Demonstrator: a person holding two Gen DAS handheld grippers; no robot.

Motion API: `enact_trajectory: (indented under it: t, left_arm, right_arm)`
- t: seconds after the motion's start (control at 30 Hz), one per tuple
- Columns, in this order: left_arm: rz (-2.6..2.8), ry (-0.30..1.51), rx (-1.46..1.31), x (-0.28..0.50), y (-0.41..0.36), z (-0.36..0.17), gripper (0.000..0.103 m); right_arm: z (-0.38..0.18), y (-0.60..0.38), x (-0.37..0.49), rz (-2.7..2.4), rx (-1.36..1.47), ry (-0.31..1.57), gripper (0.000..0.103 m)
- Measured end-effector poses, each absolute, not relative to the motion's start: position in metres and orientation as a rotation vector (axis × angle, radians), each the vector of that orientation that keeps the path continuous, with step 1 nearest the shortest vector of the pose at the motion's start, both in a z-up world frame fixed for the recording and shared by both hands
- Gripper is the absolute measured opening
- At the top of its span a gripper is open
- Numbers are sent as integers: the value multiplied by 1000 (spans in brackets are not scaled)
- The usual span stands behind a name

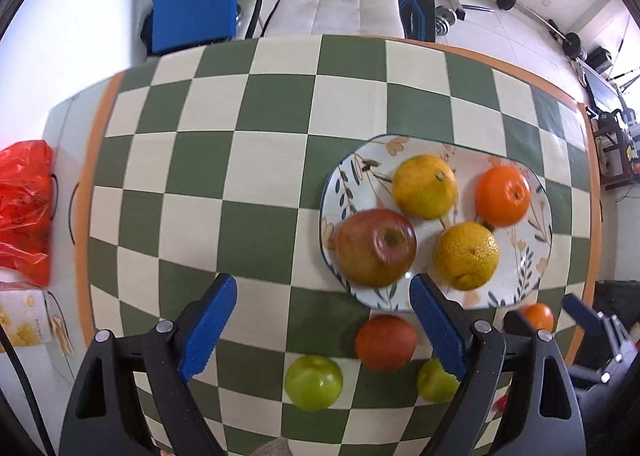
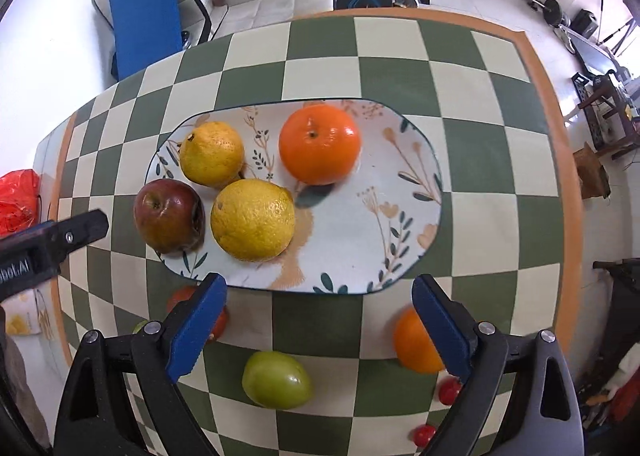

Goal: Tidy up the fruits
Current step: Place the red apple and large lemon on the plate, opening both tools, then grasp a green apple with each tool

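Left wrist view first: the left gripper (image 1: 322,330) hangs wide open with nothing between its blue fingers, above the checkered surface (image 1: 240,159). The floral plate (image 1: 538,256) sits to the right of centre, its long axis running left-right across the frame. On it are a red apple (image 1: 376,248) at the near-left rim with its stem dimple facing up, two yellow citrus (image 1: 425,187) (image 1: 467,256) and an orange (image 1: 503,196) toward the far right. Off the plate, near the fingers, lie a red fruit (image 1: 386,342), a green apple (image 1: 314,382), a second green fruit (image 1: 436,380) half hidden behind the right finger, and a small orange (image 1: 538,316) mostly blocked by the gripper body. Edges look a bit smeared. Right wrist view: the right gripper (image 2: 320,326) is also spread wide and holding nothing. The plate's long axis again runs left-right, and its near-right half is bare. The loose orange (image 2: 414,344) is partly covered by the right finger, the red fruit (image 2: 182,298) mostly hidden behind the left one, and two small red things (image 2: 448,392) (image 2: 424,434), can't tell what, peek out low right. The left gripper's tip pokes in from the left edge, cut off.
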State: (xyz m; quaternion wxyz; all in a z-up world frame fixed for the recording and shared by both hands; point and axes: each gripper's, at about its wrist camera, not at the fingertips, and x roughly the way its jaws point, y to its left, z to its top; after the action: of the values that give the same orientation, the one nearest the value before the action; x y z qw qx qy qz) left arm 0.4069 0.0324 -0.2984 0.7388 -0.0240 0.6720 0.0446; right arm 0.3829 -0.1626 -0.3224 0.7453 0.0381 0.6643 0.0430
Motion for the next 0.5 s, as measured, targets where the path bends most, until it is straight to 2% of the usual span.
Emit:
enact_trajectory:
  t: [0.5]
  left_arm:
    - [39, 1291, -6, 331, 6, -224, 89]
  right_arm:
    - [-224, -182, 321, 47, 49, 1276, 96]
